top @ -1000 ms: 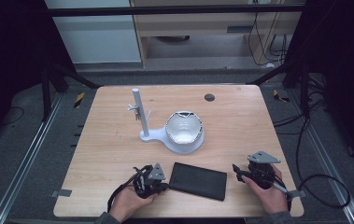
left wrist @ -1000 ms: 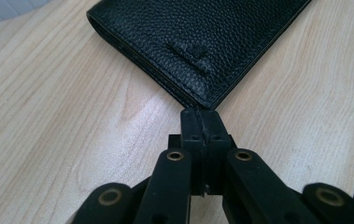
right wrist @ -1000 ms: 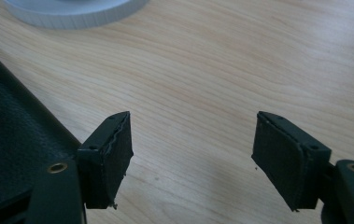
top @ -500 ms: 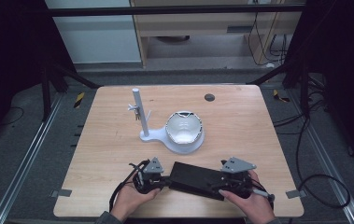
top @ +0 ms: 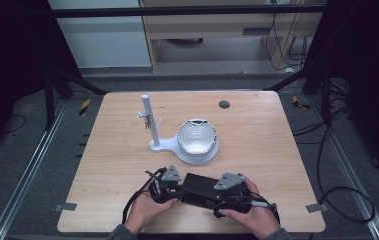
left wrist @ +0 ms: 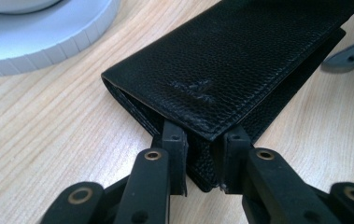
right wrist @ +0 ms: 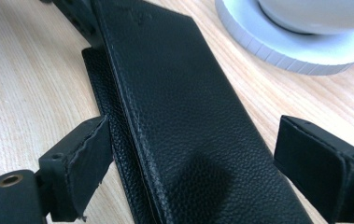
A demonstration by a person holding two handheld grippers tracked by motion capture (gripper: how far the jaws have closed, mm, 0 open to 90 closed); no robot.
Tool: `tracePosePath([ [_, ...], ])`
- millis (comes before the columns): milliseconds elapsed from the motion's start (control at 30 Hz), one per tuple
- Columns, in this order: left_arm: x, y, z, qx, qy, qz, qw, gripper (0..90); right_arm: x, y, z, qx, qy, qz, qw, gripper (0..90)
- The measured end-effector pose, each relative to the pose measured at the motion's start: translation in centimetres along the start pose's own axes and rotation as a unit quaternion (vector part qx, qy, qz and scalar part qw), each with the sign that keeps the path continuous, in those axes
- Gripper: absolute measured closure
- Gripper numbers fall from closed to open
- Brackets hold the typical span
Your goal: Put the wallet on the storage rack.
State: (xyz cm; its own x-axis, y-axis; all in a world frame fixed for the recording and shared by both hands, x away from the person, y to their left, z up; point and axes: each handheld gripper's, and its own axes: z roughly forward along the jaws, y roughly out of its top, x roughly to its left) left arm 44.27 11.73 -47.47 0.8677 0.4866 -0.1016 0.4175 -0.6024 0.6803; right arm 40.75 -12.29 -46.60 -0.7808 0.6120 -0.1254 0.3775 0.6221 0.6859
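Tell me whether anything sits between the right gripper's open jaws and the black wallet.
Nothing visible does. The right gripper has its jaws spread to either side of the wallet, with bare gaps between pads and leather. The left gripper pinches the far end.

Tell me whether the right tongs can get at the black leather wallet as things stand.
Probably yes: the right tongs are open with a jaw on either side of the long black leather wallet, and nothing lies between. The left tongs already pinch its far end.
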Motion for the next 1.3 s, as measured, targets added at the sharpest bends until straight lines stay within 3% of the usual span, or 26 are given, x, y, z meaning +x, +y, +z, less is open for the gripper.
tracePosePath([
  [233, 0.2, 0.5, -0.3, -0.001, -0.001, 0.002, 1.0, 75.6, -0.1, 0.2, 0.8, 0.026, -0.002, -0.011, 0.9996, 12.5],
  [1067, 0.1, 1.4, -0.5, -0.007, 0.0, 0.005, 1.0, 75.8, -0.7, 0.2, 1.3, 0.035, -0.014, -0.018, 0.9991, 22.5],
  [1300, 0.3, 1.5, -0.6, -0.009, -0.002, 0.002, 1.0, 76.0, -0.8, 0.2, 1.5, 0.042, -0.019, -0.02, 0.9987, 32.1],
])
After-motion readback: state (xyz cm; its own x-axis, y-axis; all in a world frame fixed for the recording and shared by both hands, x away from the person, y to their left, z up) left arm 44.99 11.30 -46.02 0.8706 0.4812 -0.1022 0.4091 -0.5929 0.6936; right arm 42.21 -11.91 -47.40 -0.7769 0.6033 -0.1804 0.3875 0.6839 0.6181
